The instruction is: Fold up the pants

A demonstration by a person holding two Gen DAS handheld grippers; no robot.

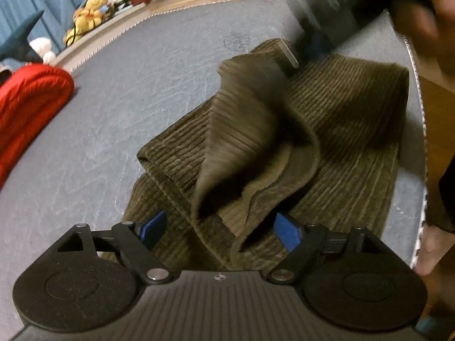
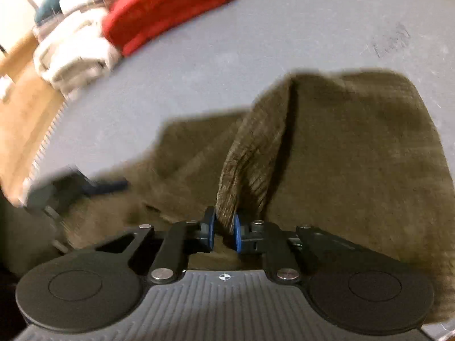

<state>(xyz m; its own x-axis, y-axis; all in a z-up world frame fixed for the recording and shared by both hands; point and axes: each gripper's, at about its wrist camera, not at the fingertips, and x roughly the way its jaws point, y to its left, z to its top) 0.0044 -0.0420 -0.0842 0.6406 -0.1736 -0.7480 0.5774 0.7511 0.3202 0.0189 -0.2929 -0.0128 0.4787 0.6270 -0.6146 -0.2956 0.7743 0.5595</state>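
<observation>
Our right claw (image 2: 223, 228) pinches the olive-brown corduroy pants (image 2: 341, 147), lifting a fold toward 12 o'clock; our left claw (image 1: 219, 227) gapes empty above them.

Each hand-held gripper (image 1: 219, 227) (image 2: 223, 231) is matte black with blue ribbed pads (image 1: 287, 231). Silver screws (image 2: 162, 273) pin its linkages. A small crosshair mark (image 2: 224, 277) sits on the ribbed housing.

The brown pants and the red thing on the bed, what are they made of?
The pants look like corduroy: soft olive-brown cloth with raised ribs running across it, matte, not shiny. The red bundle looks like soft, fuzzy or knitted fabric, folded, but it is too blurred to say which.
</observation>
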